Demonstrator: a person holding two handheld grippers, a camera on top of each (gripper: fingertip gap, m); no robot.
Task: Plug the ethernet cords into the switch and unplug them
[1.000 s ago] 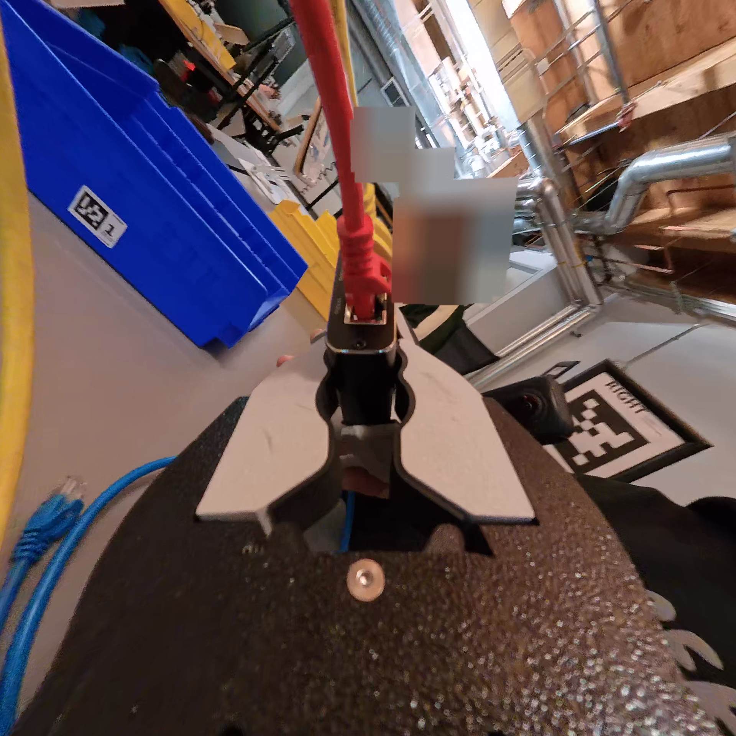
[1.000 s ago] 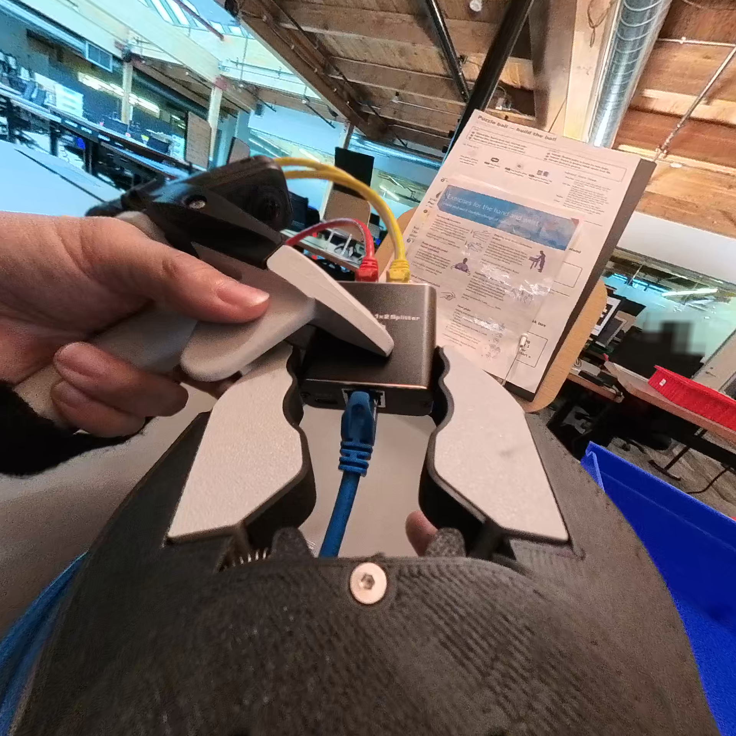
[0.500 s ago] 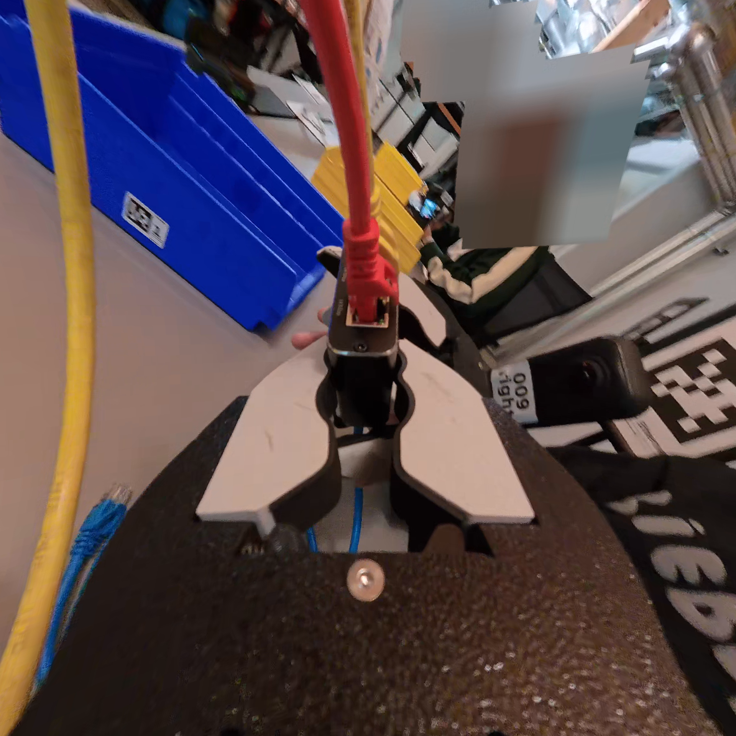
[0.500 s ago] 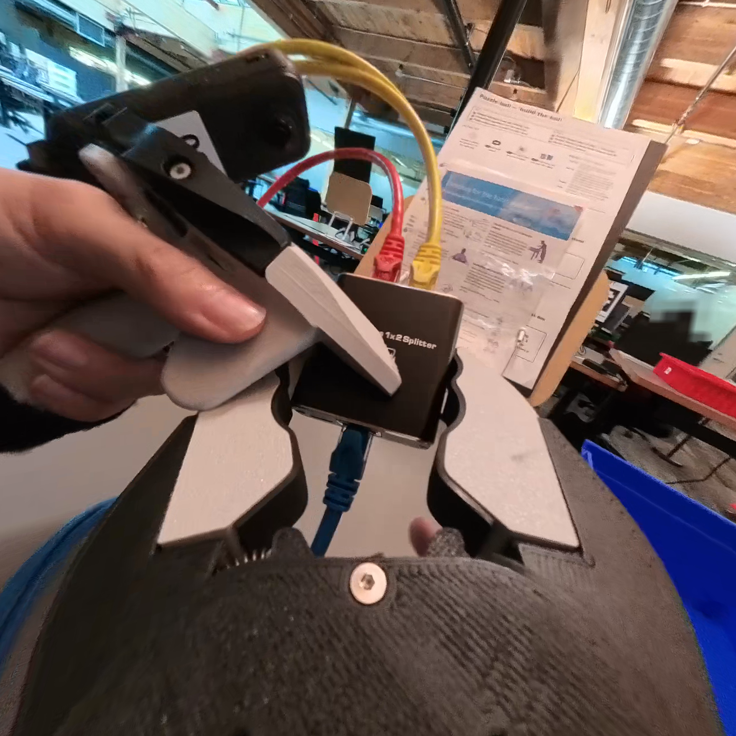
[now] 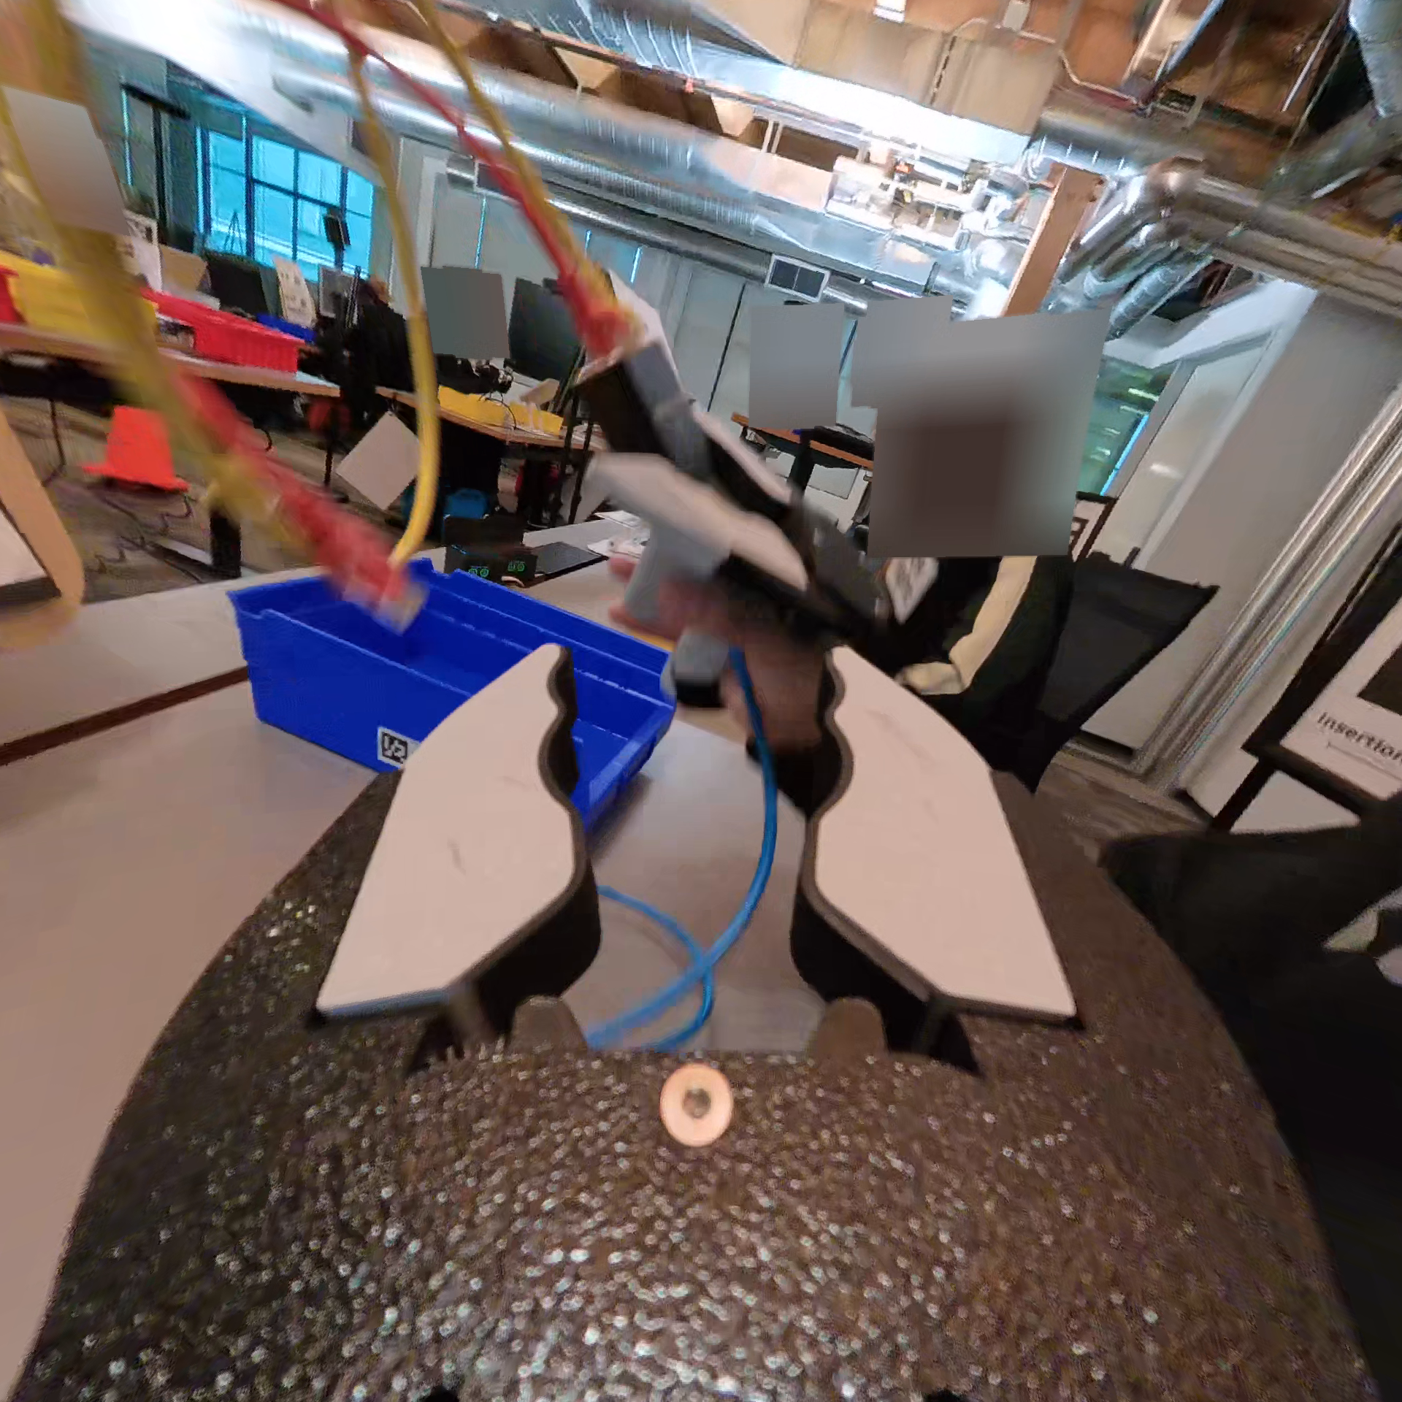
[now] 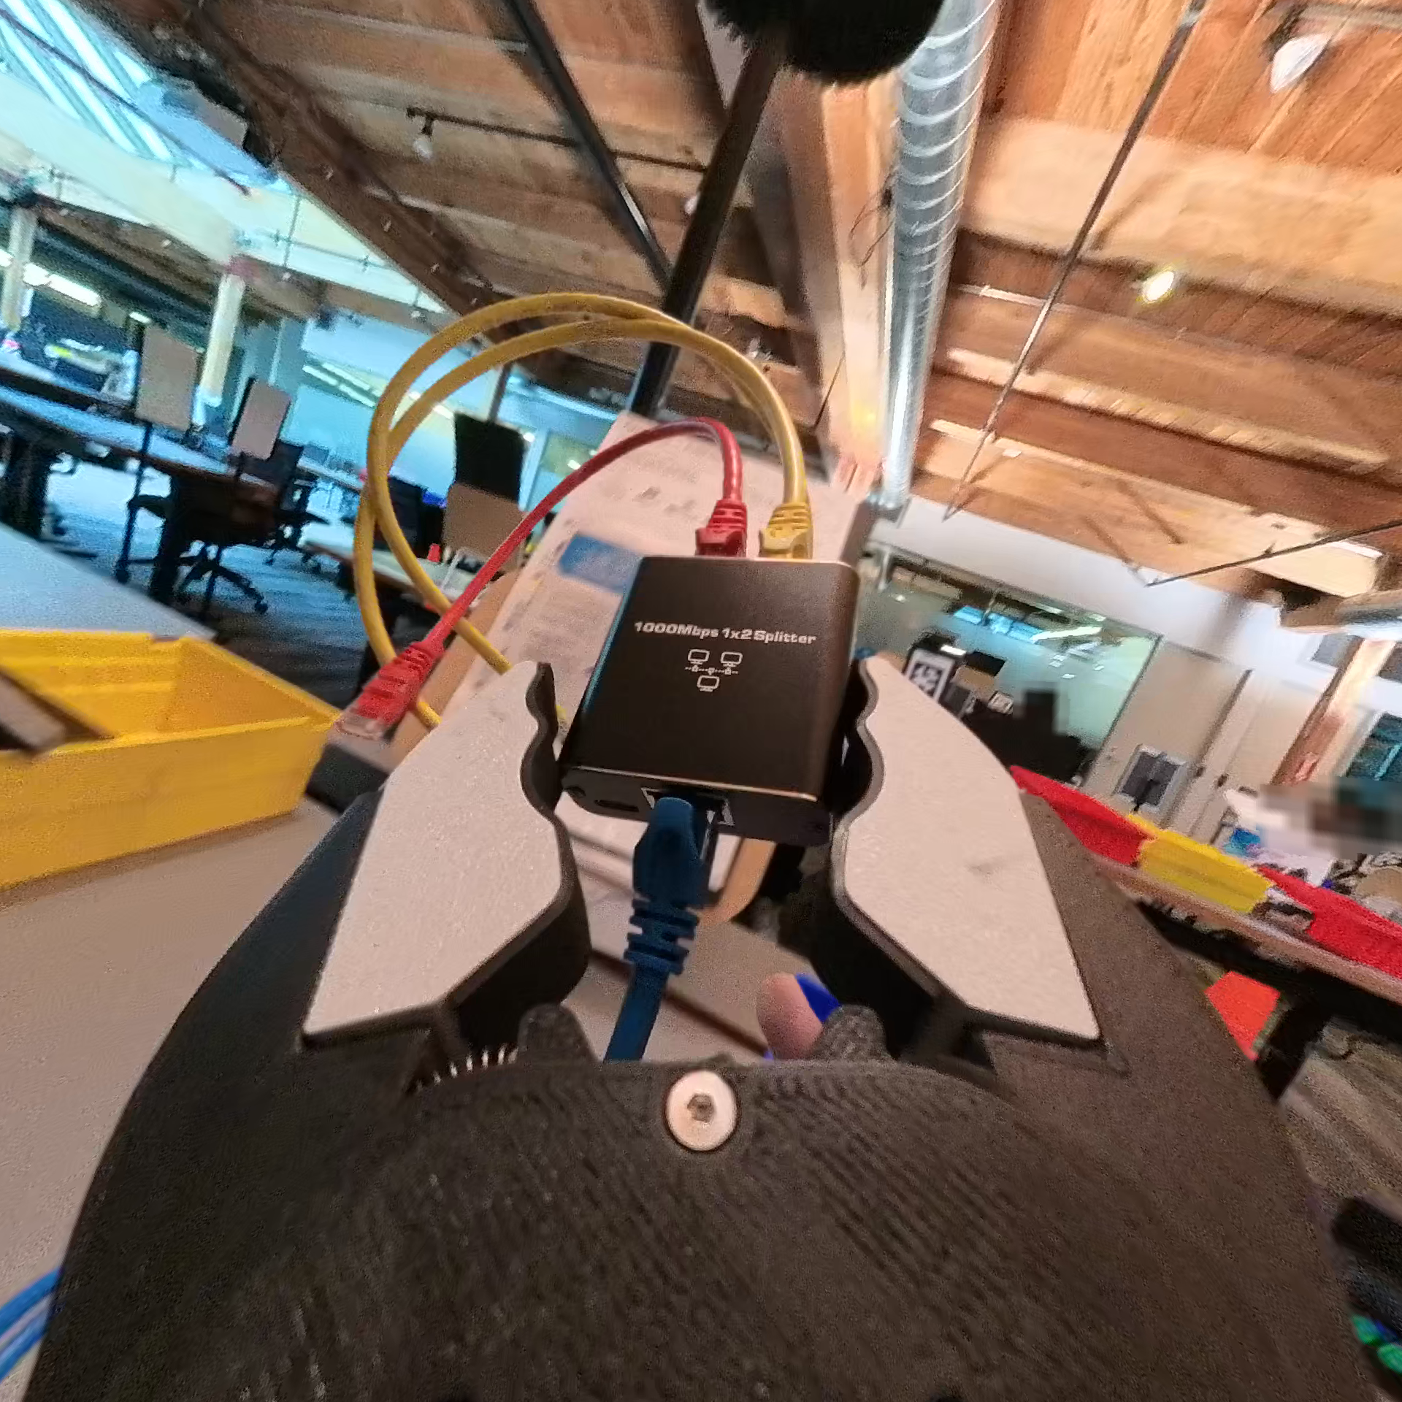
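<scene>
My right gripper (image 6: 702, 675) is shut on the sides of the black switch (image 6: 713, 683) and holds it up off the table. A blue cord (image 6: 671, 872) is plugged into its near port. A red cord (image 6: 721, 523) and a yellow cord (image 6: 785, 523) are plugged into its far side, and the red cord's free plug (image 6: 387, 690) hangs loose at the left. My left gripper (image 5: 694, 683) is open, empty and apart from the switch. In the left wrist view the right gripper (image 5: 721, 493) and switch (image 5: 630, 410) are blurred, with the blue cord (image 5: 762, 834) hanging to the table.
A blue bin (image 5: 455, 667) stands on the grey table (image 5: 152, 834) beyond my left gripper. A yellow bin (image 6: 152, 728) stands at the left in the right wrist view. A person's hand (image 5: 766, 683) holds the right gripper. Benches and chairs lie farther back.
My left gripper has let go of the switch, opened and drawn back. My right gripper keeps its grip and has lifted and turned the switch with all three cords plugged in.
</scene>
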